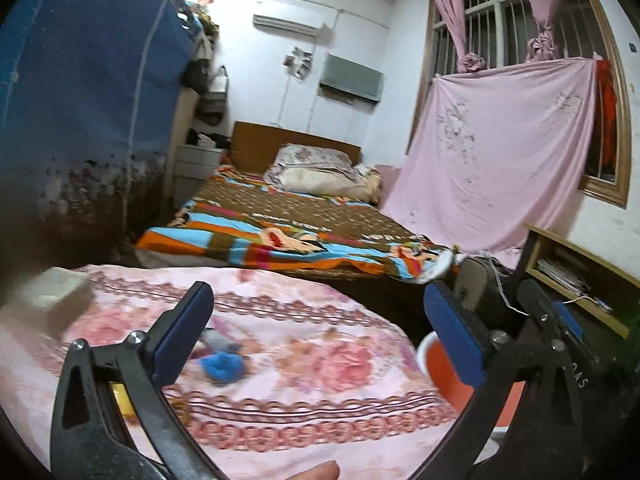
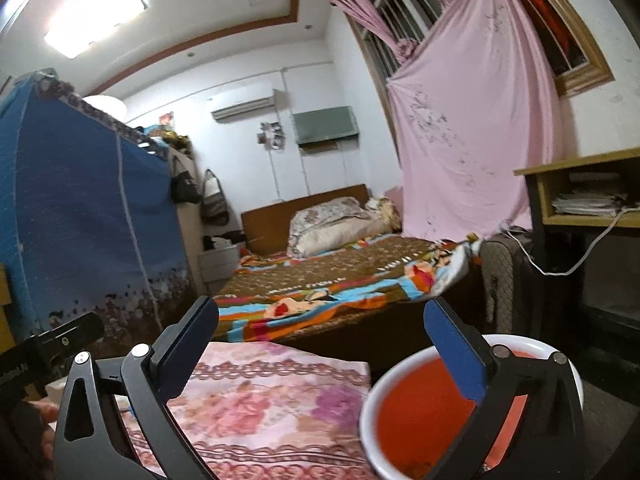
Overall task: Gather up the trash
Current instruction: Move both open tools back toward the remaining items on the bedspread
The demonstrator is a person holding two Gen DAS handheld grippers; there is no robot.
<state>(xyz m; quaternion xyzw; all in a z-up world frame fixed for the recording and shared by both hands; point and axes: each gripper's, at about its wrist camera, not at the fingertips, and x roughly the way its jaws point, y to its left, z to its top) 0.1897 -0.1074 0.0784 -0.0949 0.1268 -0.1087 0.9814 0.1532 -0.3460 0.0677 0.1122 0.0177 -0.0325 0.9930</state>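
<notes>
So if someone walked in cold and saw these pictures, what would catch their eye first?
Probably the pink sheet draped over the barred window, then the striped blanket on the bed beneath it. Up close, the red basin with a white rim sits beside the floral cloth, under the open right gripper.

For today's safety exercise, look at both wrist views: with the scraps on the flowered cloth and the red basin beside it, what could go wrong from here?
1. The left gripper is open and empty; the crumpled blue scrap on the pink flowered cloth may be soft, so a grab could pinch cloth too.
2. The white-rimmed red basin sits off the cloth's edge, so a released scrap might miss it.
3. The right gripper hangs close by; the two could collide.
</notes>
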